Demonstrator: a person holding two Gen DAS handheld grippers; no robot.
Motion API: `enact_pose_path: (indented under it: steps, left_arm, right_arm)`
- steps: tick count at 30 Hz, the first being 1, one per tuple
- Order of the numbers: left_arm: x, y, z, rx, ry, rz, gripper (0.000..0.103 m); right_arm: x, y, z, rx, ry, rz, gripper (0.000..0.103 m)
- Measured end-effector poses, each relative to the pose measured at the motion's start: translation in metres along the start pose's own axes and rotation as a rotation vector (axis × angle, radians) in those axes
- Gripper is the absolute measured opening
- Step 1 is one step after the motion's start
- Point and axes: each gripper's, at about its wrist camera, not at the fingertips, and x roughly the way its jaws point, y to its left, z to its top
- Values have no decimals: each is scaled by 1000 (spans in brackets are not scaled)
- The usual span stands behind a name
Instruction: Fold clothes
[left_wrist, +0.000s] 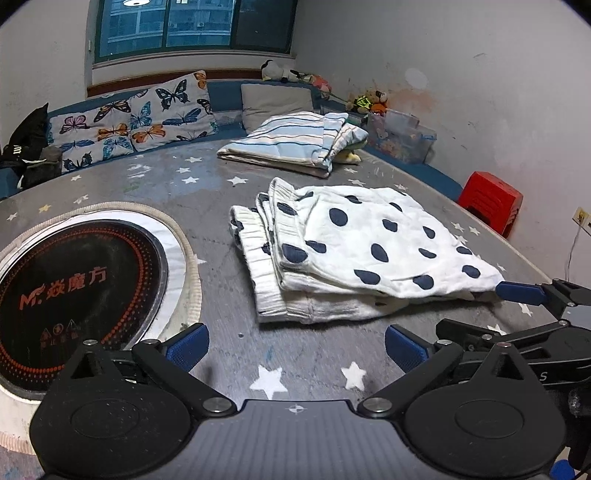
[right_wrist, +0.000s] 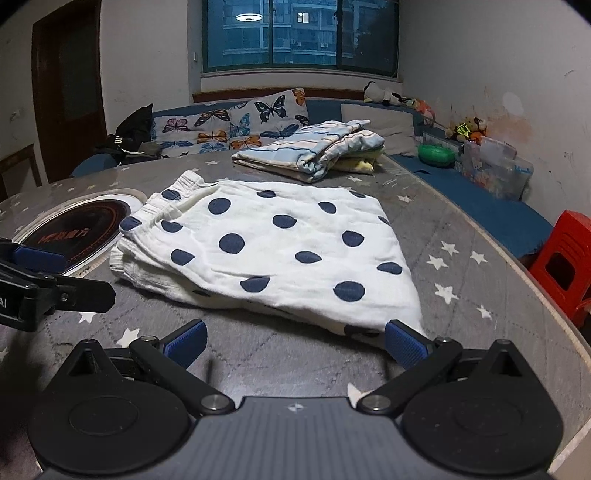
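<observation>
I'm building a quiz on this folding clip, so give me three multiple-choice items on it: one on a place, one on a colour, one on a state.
1. Where does the striped folded cloth lie relative to the polka-dot garment?
A. Beyond it, nearer the window
B. Under it
C. On the red stool

2. What colour are the garment's dots?
A. Red
B. Dark blue
C. Green

3. How does the left gripper stand?
A. Shut on the garment
B. Shut on nothing
C. Open, holding nothing

Answers:
1 A: it sits farther back on the table, toward the cushions.
2 B: dark blue spots on white cloth.
3 C: its fingers are spread over bare table.
</observation>
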Motion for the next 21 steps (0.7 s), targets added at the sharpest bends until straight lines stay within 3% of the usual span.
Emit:
enact_pose_path:
  steps: [21]
  left_arm:
    - [-22, -2, -17, 4, -5, -9, 103]
  right_arm:
    - [-18, 10, -12, 33, 1, -10, 103]
